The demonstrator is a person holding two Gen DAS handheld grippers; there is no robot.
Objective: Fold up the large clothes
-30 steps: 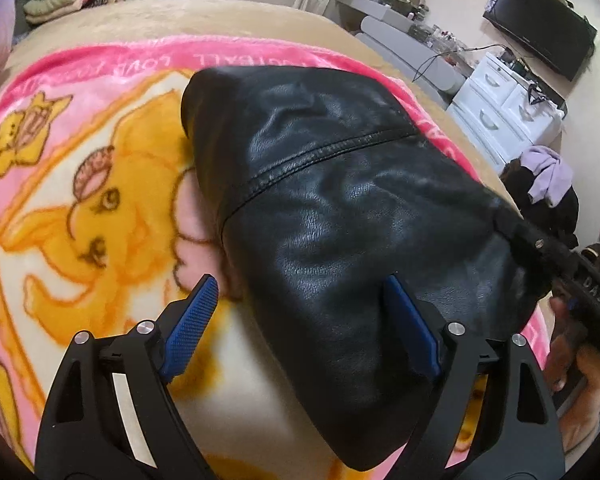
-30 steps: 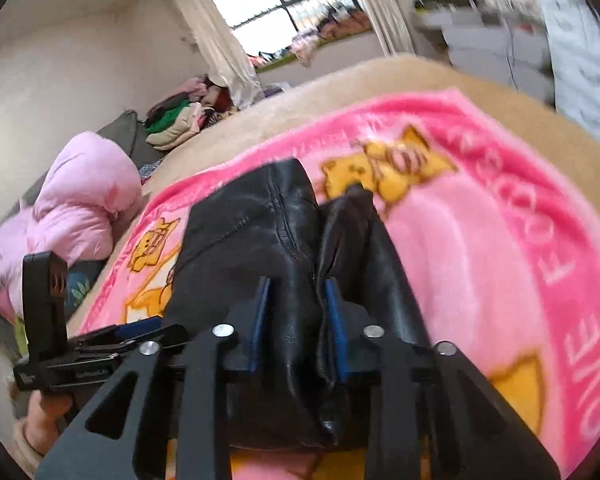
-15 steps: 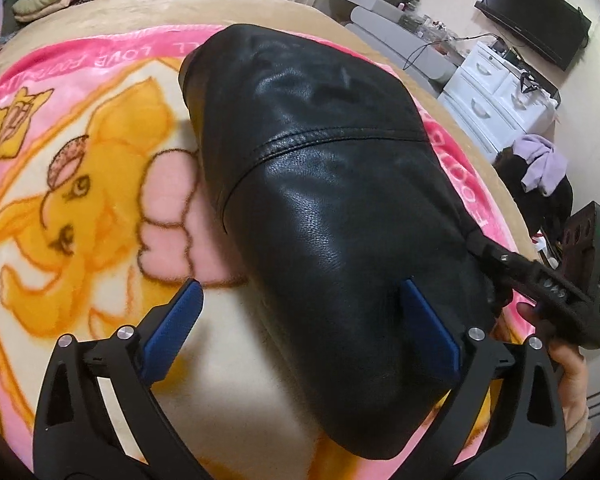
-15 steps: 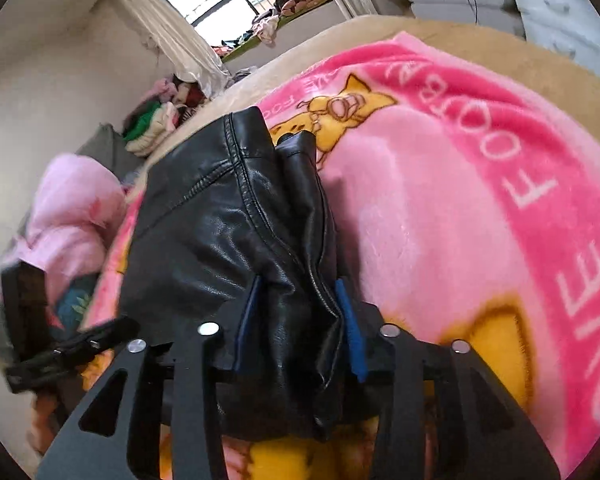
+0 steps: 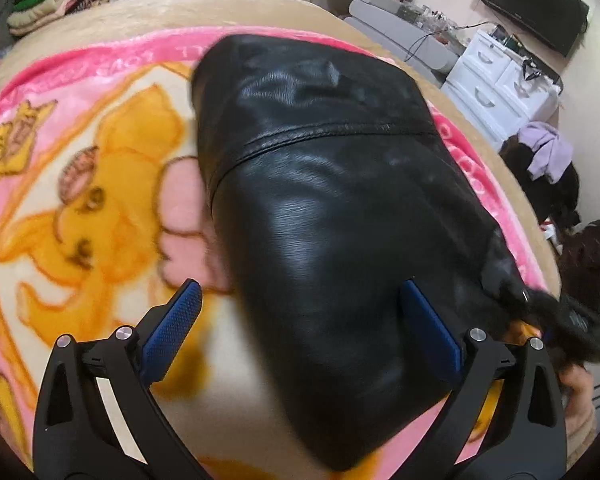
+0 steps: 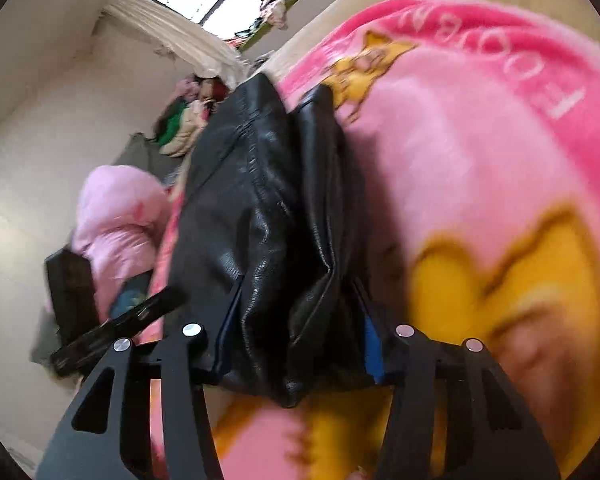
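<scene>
Right gripper [image 6: 296,312] is pinching the black leather jacket [image 5: 340,208] at its 5 o'clock edge; left gripper [image 5: 300,328] is hovering wide open, empty. Keeping layers aligned would help.

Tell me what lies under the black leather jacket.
The black leather jacket lies on a pink fleece blanket with yellow cartoon animals, spread over a tan bed cover. The blanket's print beneath the jacket is covered, as is anything folded inside it.
</scene>
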